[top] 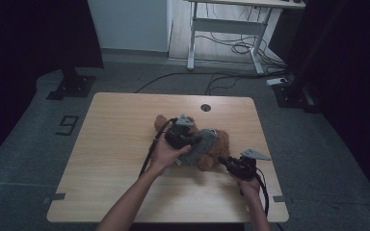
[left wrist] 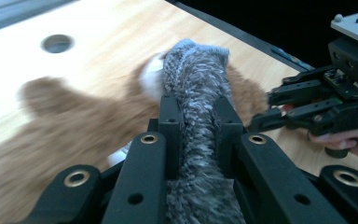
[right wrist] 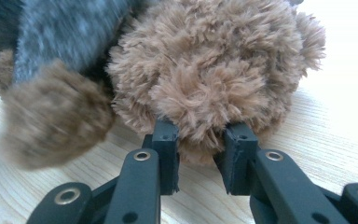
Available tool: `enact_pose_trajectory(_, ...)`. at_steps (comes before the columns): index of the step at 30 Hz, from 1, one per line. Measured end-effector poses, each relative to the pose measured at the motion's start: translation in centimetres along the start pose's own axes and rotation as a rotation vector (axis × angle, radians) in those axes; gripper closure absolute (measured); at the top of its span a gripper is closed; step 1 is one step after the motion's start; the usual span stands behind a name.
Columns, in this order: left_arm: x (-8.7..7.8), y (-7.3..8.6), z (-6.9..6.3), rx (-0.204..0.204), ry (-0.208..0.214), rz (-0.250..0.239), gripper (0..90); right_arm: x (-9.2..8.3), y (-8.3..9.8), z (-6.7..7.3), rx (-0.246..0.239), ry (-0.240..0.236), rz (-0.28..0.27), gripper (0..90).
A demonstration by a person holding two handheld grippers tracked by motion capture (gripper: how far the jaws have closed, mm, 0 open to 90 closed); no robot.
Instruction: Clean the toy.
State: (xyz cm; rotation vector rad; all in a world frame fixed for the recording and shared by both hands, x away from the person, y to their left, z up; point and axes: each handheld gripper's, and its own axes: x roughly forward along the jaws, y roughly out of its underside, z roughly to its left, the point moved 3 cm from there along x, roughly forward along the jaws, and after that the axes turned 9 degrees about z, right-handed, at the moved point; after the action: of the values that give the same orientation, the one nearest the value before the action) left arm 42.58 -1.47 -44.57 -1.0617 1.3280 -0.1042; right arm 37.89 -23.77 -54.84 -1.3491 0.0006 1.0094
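Item, left to right. Wooden table [top: 115, 159], with a round cable hole [top: 205, 107] at its far edge. Brown teddy bear [top: 219, 144] lying at the table's middle, right of centre, dressed in a grey knitted garment [top: 203, 144], probably a small sweater; blur in the left gripper view leaves the cut uncertain. Left gripper [top: 185, 139], over the bear's left part: jaws nearly closed, clamped on a ridge of the grey knit [left wrist: 196, 140] bunched between them. Right gripper [top: 225, 161], near right of the bear: jaws nearly closed, pinching a tuft of brown plush [right wrist: 200, 135], seemingly on the head. Risk, as a judgement: pulling the knit while the right hold is only on fur may let the tuft slip free, dragging the whole bear along; the loose knit could also snag or stretch.
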Motion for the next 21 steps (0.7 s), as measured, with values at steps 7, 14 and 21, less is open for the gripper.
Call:
enact_pose_trajectory(7, 3.5, 0.6, -1.6, 0.035, 0.070, 0.066, 77.3, 0.0, 0.1, 0.0, 0.009, 0.003, 0.007, 71.3)
enact_pose_trajectory(14, 5.1, 3.2, -2.1, 0.037, 0.101, 0.151, 77.4, 0.1, 0.1, -0.1, 0.032, 0.007, 0.021, 72.3)
enact_pose_trajectory(21, 4.4, 4.3, -1.3, 0.004, 0.083, 0.178, 77.4, 0.0, 0.1, -0.1, 0.038, -0.001, 0.013, 72.6)
